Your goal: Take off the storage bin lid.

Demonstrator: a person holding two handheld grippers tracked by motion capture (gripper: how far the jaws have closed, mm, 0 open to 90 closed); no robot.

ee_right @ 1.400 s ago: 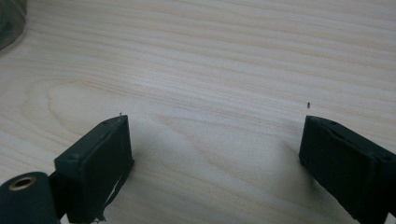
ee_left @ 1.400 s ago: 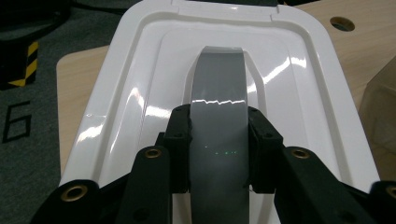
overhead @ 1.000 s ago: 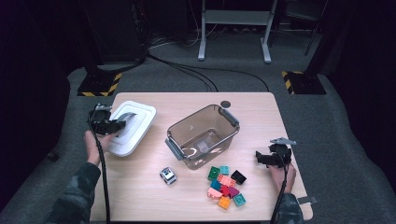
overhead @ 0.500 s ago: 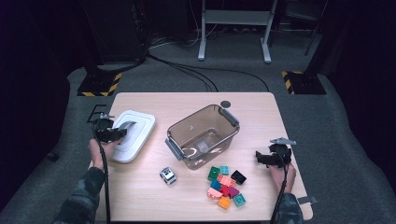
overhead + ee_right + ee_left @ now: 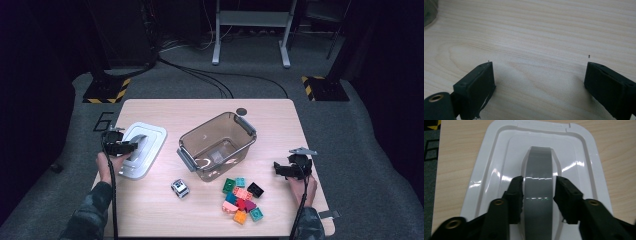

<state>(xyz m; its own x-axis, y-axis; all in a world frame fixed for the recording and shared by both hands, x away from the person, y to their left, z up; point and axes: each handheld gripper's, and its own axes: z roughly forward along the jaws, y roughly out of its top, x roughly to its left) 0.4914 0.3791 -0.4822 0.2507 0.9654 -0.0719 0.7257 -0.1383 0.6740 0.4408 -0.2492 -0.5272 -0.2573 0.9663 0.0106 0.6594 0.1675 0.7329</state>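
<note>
Your left gripper is down on the white lid, which lies flat near the table's left edge, left of the clear bin. Its jaws have just been opening: they now stand a little apart on either side of the lid's grey handle, close beside it, so the handle sits between them but isn't pinched. Your right gripper hangs over bare wood with its jaws spread wide and nothing between them, just right of the pile of toy bricks.
</note>
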